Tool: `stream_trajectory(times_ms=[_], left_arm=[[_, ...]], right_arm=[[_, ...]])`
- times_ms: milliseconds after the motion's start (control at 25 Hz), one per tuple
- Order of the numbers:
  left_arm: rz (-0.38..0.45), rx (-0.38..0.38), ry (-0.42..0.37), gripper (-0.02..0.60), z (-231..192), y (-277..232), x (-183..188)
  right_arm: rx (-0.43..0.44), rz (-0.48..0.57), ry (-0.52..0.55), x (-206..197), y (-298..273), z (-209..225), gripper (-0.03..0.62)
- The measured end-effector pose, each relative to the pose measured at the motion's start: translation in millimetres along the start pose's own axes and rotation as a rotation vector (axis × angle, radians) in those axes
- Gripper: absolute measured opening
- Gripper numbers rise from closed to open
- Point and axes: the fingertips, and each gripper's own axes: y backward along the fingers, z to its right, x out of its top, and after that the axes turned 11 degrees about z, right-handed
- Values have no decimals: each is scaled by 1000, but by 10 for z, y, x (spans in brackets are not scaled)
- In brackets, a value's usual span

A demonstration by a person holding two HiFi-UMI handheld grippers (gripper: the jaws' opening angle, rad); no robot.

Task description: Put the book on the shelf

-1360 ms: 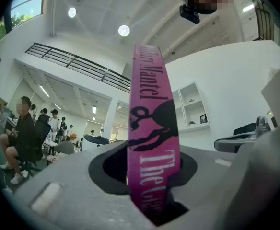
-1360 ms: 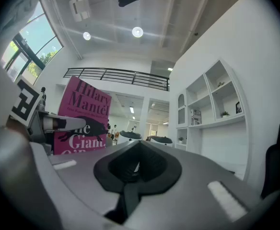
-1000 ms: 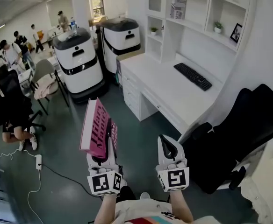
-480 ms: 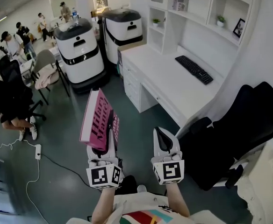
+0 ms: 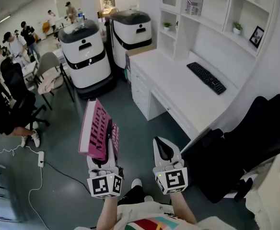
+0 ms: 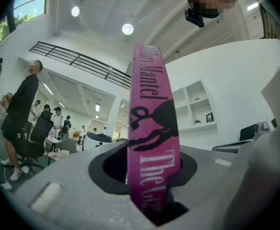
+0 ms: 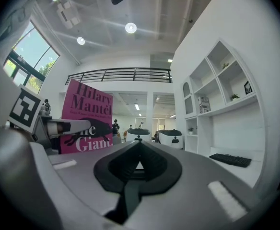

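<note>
A pink book (image 5: 96, 131) with dark lettering stands upright in my left gripper (image 5: 107, 140), whose jaws are shut on its lower edge. In the left gripper view the book's spine (image 6: 153, 138) rises between the jaws. My right gripper (image 5: 163, 150) hangs beside it, shut and holding nothing; its view shows the book's cover (image 7: 86, 118) to the left. The white shelf unit (image 5: 212, 13) with open compartments stands above the white desk (image 5: 178, 87) at the far right.
A black keyboard (image 5: 207, 77) lies on the desk. A black office chair (image 5: 236, 143) stands close on the right. Two white machines (image 5: 85, 56) stand behind the desk's left end. People and chairs (image 5: 10, 85) fill the left; a cable and power strip (image 5: 40, 158) lie on the floor.
Both grippers and the book have shifted slightly left and down in the head view. The desk and shelf sit a little further right. The grip on the book is unchanged.
</note>
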Motion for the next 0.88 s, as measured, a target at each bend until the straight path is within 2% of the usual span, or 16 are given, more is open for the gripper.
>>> stream_trajectory(times_ms=[200,520,880], left_arm=[[4,26,33,137,-311,-395,-159],[38,-14,23,137,-712,-955,-156],[4,-48,36,137,-738,-1686,-607]], right_arm=[[31,-30,10,-142,-493,25,0],[-35,-34,17,-262,-1097,115,0],[-52,-65,0,-627,-1631,464,0]])
